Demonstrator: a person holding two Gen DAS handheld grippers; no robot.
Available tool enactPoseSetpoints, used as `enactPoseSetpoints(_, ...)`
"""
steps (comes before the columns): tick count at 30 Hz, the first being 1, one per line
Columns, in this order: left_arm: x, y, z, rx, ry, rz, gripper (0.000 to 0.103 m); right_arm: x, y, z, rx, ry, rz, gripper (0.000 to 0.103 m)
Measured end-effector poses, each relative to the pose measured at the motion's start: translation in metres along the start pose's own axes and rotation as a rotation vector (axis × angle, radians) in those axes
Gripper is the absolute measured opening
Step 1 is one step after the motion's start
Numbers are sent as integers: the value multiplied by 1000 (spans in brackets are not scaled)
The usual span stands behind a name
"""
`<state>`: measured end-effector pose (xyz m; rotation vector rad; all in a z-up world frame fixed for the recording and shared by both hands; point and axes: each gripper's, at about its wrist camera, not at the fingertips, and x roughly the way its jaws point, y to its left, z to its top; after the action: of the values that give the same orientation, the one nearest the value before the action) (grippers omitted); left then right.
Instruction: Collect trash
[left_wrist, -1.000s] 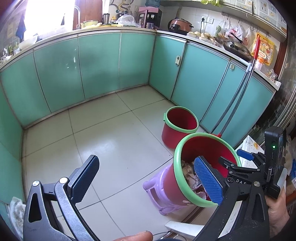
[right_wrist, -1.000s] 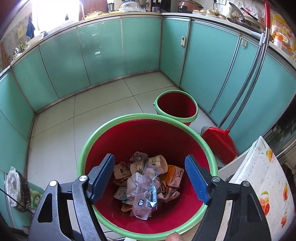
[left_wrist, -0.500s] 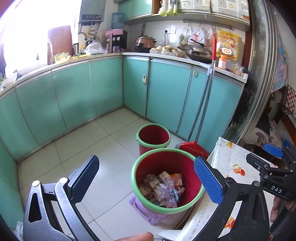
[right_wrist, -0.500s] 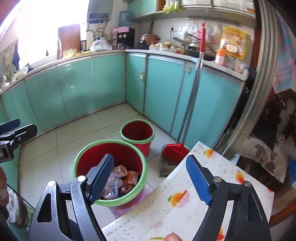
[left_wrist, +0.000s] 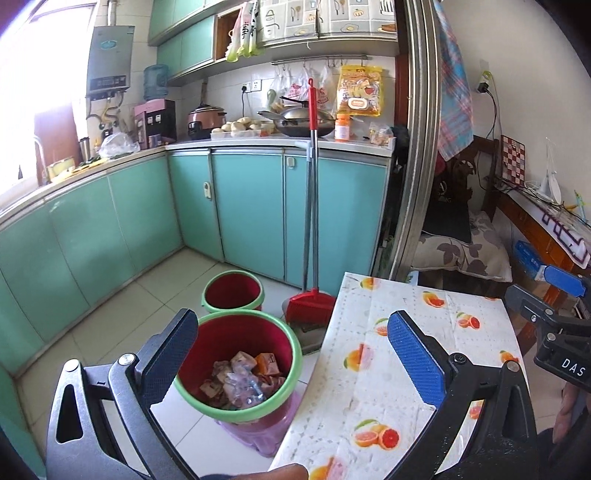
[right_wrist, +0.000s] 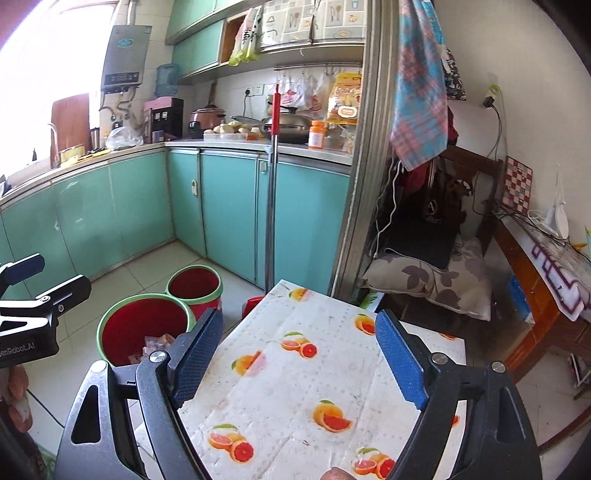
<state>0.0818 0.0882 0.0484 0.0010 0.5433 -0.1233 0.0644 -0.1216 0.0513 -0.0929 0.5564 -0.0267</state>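
both wrist views look forward and down from near the table (left_wrist: 373, 384) (right_wrist: 295, 387), sharing the bucket (left_wrist: 291, 354) (right_wrist: 105, 325) and cabinets (left_wrist: 251, 206) (right_wrist: 229, 214).

Trash (left_wrist: 240, 380) in near bucket (left_wrist: 291, 345), left of table (left_wrist: 373, 369); second bucket (left_wrist: 233, 291) behind; broom (left_wrist: 309, 299) beside.

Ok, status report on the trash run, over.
Left tool open, empty. Right tool open, empty, above table. Trash in near bin. Nothing blocking.
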Motion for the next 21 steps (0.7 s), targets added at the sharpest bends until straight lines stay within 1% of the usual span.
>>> enactPoseSetpoints(3, -5, -17, -4, 18, 5, -21, 103, -15, -19, -6, 19, -6, -18, 84)
enactPoseSetpoints(7, -9, -34, -6, 46, 5, -40, 103, -29, -33, -13, 41, -13, -29, 84)
enactPoseSetpoints(13, -15, -52, -11, 70, -7, -43, 103, -43, -40, -21, 72, -39, -31, 84)
enactPoseSetpoints(21, -19, -60, -13, 82, -12, -39, 103, -50, -40, -23, 83, -45, -40, 84)
